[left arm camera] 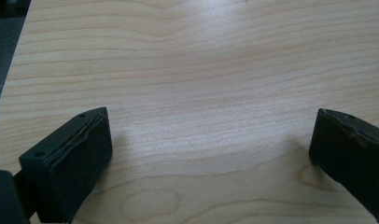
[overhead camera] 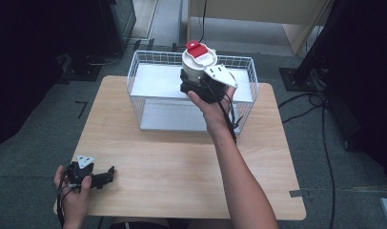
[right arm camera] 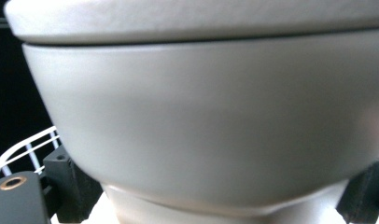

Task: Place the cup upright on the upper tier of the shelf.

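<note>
The right gripper [overhead camera: 197, 85] is up over the white wire basket [overhead camera: 148, 102] at the far side of the wooden table [overhead camera: 182, 162], and its jaws are clamped on a white container [overhead camera: 197, 64] with a red flip cap [overhead camera: 197, 49]. In the high view the container stands upright in the grip, held by its lower body, above the basket's upper shelf [overhead camera: 153, 81] and towards the basket's right half; whether its base touches the shelf or hangs just over it I cannot tell. The person's right hand [overhead camera: 211, 106] wraps the gripper from behind, with the forearm stretching across the table from the near edge. In the right gripper view the container [right arm camera: 201, 121] sits between the two black jaws, one at each lower corner, pressed against its narrower bottom part, with a lid seam running across near the top and a bit of basket wire [right arm camera: 26, 147] showing at the left. The left gripper [overhead camera: 103, 175] lies low at the table's near left corner, held in the left hand [overhead camera: 73, 191]. In the left gripper view its jaws stand wide apart with nothing between them but bare table [left arm camera: 201, 93].
</note>
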`<state>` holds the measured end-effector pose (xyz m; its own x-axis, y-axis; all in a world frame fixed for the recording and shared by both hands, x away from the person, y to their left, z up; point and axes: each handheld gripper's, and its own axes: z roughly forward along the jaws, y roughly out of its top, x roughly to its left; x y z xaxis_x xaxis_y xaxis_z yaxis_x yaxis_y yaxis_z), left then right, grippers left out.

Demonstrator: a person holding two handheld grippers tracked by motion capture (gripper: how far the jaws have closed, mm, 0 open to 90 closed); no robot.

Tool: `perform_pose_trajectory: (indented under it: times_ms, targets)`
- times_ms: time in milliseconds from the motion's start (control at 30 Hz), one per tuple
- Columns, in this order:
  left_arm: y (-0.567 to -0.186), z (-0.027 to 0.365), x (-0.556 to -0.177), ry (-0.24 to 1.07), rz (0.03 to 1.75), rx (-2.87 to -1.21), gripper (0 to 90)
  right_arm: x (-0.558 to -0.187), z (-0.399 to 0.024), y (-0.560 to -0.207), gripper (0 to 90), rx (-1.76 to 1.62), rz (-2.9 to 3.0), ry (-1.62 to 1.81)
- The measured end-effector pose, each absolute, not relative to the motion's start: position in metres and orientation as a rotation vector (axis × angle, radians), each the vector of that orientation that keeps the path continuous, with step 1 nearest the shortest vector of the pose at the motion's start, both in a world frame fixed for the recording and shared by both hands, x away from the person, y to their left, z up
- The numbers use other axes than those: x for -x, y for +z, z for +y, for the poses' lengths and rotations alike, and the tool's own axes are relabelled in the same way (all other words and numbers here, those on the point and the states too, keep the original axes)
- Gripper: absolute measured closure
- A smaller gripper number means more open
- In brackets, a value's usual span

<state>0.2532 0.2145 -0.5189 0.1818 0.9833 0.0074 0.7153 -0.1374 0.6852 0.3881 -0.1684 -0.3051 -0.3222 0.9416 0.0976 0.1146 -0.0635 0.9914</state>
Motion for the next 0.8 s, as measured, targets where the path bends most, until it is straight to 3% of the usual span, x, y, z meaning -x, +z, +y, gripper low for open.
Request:
perform_pose_trajectory:
  times_ms: [800]
  targets:
    - [-0.519,0.215,-0.253,0.639,1.589,-1.919,0.0,-0.442,-0.168,-0.307,8.4,-1.242,1.485,1.416]
